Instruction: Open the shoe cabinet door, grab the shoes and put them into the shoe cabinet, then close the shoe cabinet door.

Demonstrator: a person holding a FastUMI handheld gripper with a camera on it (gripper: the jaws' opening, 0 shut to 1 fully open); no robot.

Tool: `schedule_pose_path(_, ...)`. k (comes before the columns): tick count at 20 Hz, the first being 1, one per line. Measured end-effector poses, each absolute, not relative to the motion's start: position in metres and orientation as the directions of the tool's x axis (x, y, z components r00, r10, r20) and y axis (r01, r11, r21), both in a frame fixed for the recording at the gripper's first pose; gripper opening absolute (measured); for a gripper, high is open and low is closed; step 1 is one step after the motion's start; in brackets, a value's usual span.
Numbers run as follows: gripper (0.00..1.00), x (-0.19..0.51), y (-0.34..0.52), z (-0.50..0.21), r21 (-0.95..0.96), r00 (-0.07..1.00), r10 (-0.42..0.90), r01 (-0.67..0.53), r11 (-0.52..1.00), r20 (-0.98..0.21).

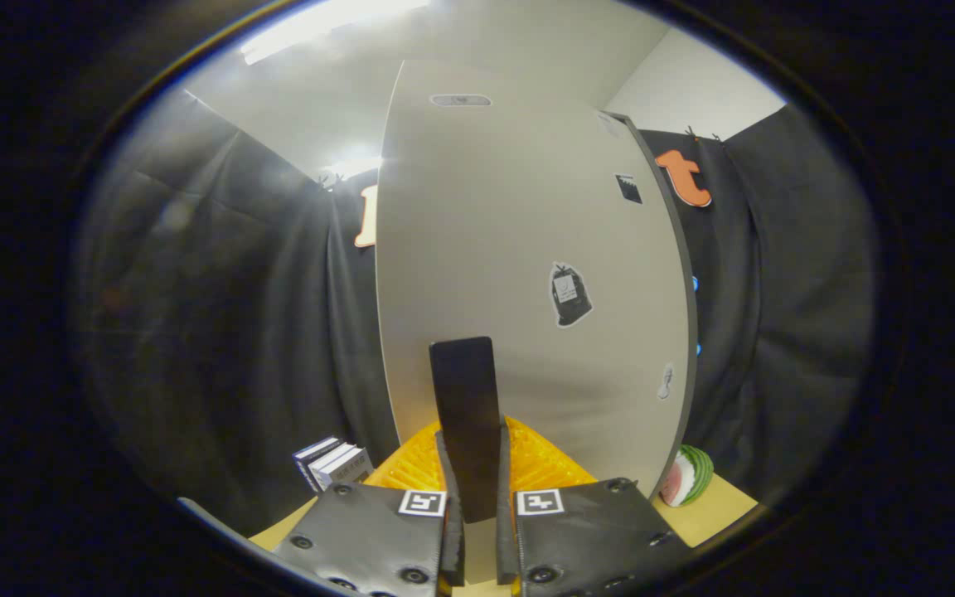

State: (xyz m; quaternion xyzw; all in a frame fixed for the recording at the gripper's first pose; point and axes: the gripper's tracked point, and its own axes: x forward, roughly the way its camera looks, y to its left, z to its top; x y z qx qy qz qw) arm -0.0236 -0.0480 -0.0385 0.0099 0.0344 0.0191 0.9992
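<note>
The gripper [474, 489] is clenched on the dark handle [467, 414] of the pale cabinet door [527, 249] just ahead, so the door step is in hand, probably closing, and the next move calls for a steady swing.

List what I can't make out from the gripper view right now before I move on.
- Cabinet inside and shoes: hidden behind the pale door panel just ahead.
- The gripper clamps a dark flat handle; its attachment to the door is hidden behind it.
- Yellow ribbed thing: mostly covered by the gripper.
- Books and stickers: too small to read.
- Watermelon slice: partly behind the door's edge.
</note>
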Motion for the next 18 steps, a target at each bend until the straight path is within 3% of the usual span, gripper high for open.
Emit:
schedule_pose_path(10, 0.16, -0.084, -0.115, -0.019, 0.051, 0.995, 0.075, -0.071, 0.996, -0.073)
schedule_pose_path(18, 0.15, -0.124, -0.171, -0.008, 0.029, 0.996, 0.002, 0.001, 1.000, -0.090)
